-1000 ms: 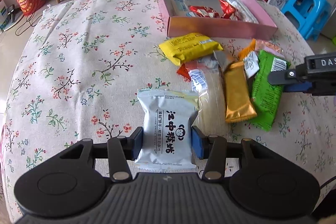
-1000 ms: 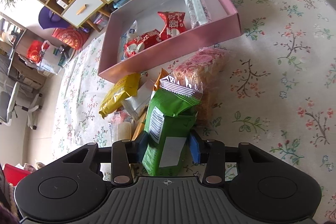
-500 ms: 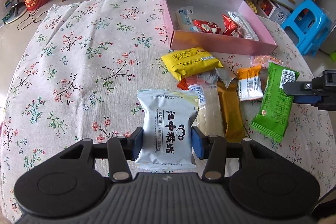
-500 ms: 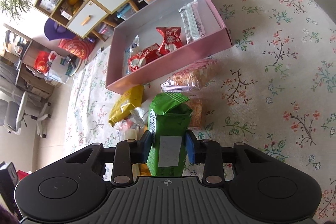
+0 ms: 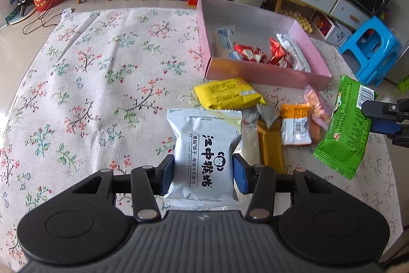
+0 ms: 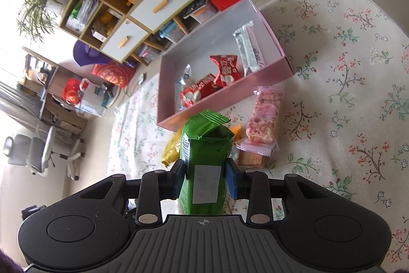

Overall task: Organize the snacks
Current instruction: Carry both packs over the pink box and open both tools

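I see the pink box near the table's far edge with 4 packets inside. My right gripper has just been closing, its jaws pinching the green packet mid-body, clear of the table. My left gripper pinches the white packet likewise; both look light, soft, slippery and crushable.
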### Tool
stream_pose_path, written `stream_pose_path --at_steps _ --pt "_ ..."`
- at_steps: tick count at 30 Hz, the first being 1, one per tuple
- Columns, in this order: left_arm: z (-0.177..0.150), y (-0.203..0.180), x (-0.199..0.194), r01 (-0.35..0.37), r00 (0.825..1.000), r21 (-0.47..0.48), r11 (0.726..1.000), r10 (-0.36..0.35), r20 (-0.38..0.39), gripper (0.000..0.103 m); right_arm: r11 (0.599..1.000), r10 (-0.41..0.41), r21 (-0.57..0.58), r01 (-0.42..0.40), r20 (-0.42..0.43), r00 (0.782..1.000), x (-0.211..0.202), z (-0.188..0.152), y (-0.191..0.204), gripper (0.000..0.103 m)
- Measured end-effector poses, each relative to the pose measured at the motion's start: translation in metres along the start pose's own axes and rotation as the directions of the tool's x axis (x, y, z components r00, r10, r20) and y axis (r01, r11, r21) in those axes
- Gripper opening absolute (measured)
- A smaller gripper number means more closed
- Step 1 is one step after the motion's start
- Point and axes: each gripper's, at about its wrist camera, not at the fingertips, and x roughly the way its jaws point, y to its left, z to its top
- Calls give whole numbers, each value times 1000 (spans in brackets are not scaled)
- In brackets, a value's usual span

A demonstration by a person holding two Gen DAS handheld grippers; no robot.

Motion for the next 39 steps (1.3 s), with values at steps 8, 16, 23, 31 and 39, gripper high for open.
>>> stream_pose_path --at_steps 8,16,23,31,39 --pt "20 -8 -1 14 999 -35 999 -13 45 44 999 30 32 -30 18 999 -3 16 -1 33" --pt "54 -26 7 30 996 -6 1000 -30 83 44 996 23 91 -25 24 999 5 41 -8 33" --pt "80 -39 33 47 992 -5 999 -46 116 44 995 18 93 -22 46 999 21 66 -9 33" --pt "100 -41 70 115 981 -73 991 -102 162 44 992 21 124 -30 74 997 53 103 -21 33" --pt "110 -37 88 93 975 -90 992 -72 211 44 995 -1 102 -8 86 996 88 131 -22 33"
